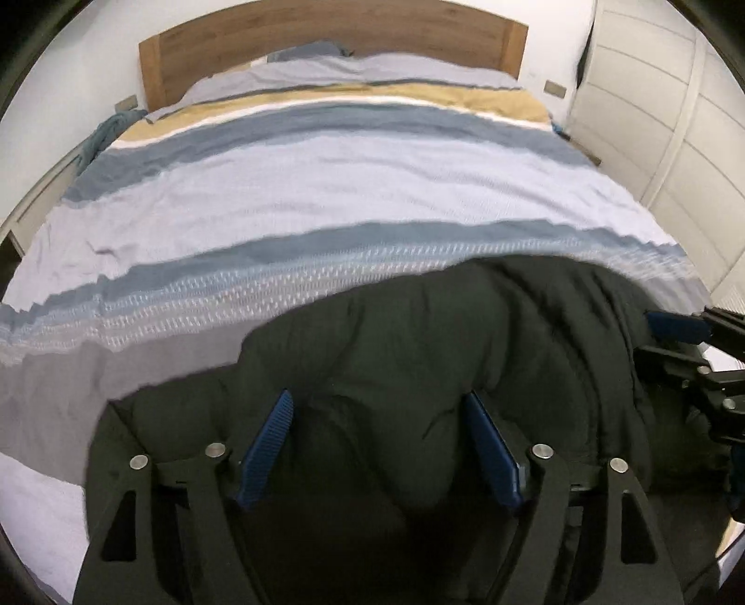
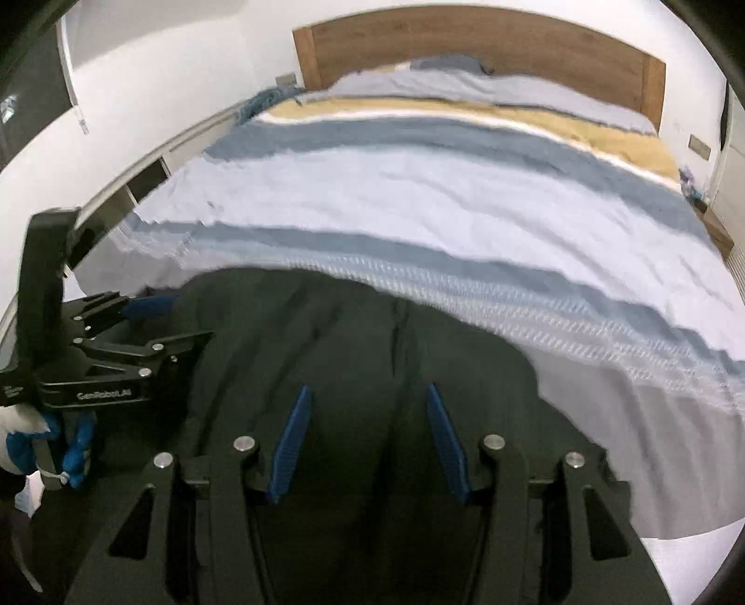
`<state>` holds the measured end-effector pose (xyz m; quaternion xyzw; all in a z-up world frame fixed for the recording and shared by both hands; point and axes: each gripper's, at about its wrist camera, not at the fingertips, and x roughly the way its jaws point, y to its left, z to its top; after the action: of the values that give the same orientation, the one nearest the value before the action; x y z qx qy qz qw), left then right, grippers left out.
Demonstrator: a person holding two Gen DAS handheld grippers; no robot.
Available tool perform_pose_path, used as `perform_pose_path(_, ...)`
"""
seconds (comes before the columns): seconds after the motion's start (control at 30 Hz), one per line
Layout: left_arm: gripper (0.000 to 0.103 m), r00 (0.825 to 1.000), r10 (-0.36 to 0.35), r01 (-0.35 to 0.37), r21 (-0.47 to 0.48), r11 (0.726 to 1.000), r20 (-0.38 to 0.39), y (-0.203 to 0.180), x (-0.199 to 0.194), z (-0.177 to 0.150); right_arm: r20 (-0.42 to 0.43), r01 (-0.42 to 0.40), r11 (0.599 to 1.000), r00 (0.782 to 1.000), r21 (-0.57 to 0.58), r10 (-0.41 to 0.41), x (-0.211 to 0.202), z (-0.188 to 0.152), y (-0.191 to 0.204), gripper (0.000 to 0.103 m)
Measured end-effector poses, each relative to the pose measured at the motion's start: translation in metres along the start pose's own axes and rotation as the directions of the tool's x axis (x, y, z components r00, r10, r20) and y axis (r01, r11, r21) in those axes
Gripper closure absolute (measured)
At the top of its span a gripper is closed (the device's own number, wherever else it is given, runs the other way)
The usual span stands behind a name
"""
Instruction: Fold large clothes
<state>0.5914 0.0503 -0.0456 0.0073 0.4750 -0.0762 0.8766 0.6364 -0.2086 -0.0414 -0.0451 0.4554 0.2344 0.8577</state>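
Observation:
A large black padded garment (image 1: 419, 344) lies bunched at the near end of the bed; it also fills the lower middle of the right wrist view (image 2: 335, 335). My left gripper (image 1: 379, 402) is open, its blue pads (image 1: 267, 447) spread wide over the black fabric, with a fold bulging between them. My right gripper (image 2: 365, 393) is open too, its blue pads (image 2: 291, 447) apart above the garment. Each gripper shows from the side in the other's view: the right one at the far right (image 1: 675, 326), the left one at the far left (image 2: 149, 305). Whether either touches the fabric is unclear.
The bed carries a striped cover (image 1: 354, 186) in light blue, grey-blue, yellow and white, with pillows by a wooden headboard (image 1: 335, 32). A white wardrobe (image 1: 661, 121) stands on the right and a low white shelf (image 2: 153, 163) on the left.

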Motion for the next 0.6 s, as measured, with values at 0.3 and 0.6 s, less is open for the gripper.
perform_pose_path(0.3, 0.008, 0.995, 0.082, -0.077, 0.073, 0.994, -0.060, -0.013, 0.017, -0.045, -0.109, 0.009, 0.999, 0.994, -0.048, -0.014, 0.028, -0.051, -0.014, 0.052)
perform_pose_path(0.6, 0.002, 0.995, 0.079, -0.077, 0.033, 0.996, -0.059, -0.007, 0.025, -0.051, -0.114, 0.052, 0.996, 0.992, -0.066, -0.059, 0.041, -0.060, -0.013, 0.051)
